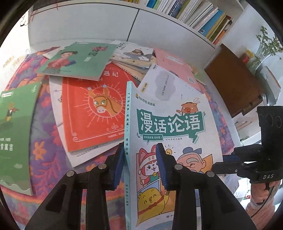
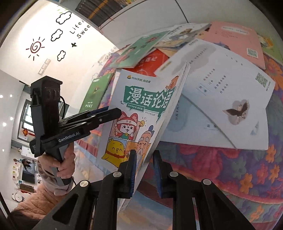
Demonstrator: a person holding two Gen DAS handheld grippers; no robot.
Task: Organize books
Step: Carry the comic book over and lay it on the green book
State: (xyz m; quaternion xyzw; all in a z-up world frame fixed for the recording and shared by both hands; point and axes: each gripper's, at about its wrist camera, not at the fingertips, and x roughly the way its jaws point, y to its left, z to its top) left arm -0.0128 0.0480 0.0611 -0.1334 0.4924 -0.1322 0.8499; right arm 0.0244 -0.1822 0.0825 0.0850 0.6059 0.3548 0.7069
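Held book: a white paperback (image 1: 169,123) with a teal title banner and cartoon figures on its cover (a pig, a fox-eared child, a yellow chick, an old man in a blue cap); it is lifted clear of the heap, tilted, cover toward the left wrist camera, light-blue spine at its 9 o'clock side.
Left gripper: left gripper (image 1: 141,164) has its jaws nearly closed, the blue pads pressed on either side of the book's spine edge, low on the book.
Right gripper: right gripper (image 2: 145,169) also has its jaws narrowed to a small gap, clamped on the book's free page edge near the bottom corner; in the left wrist view it reaches in from 3 o'clock.
Hands: a hand (image 2: 61,164) in a pink quilted sleeve grips the left gripper's handle, at 8 o'clock in the right wrist view.
Heap of books: at 11 o'clock from the held book lies a red book (image 1: 93,109) with a donkey's head on its cover, partly covered by a green book (image 1: 77,60) showing a girl; at 12 o'clock a white back cover (image 2: 230,95) with a bird picture and a QR code, and beyond it a pink book (image 2: 235,40).
Far-left book: another green book (image 1: 16,131), at 9 o'clock, apart from the heap.
Surface: a flowered purple and orange cloth (image 2: 230,168) under everything.
Background: a white bookcase (image 1: 194,16) with leaning books at 1 o'clock (titles too small to read).
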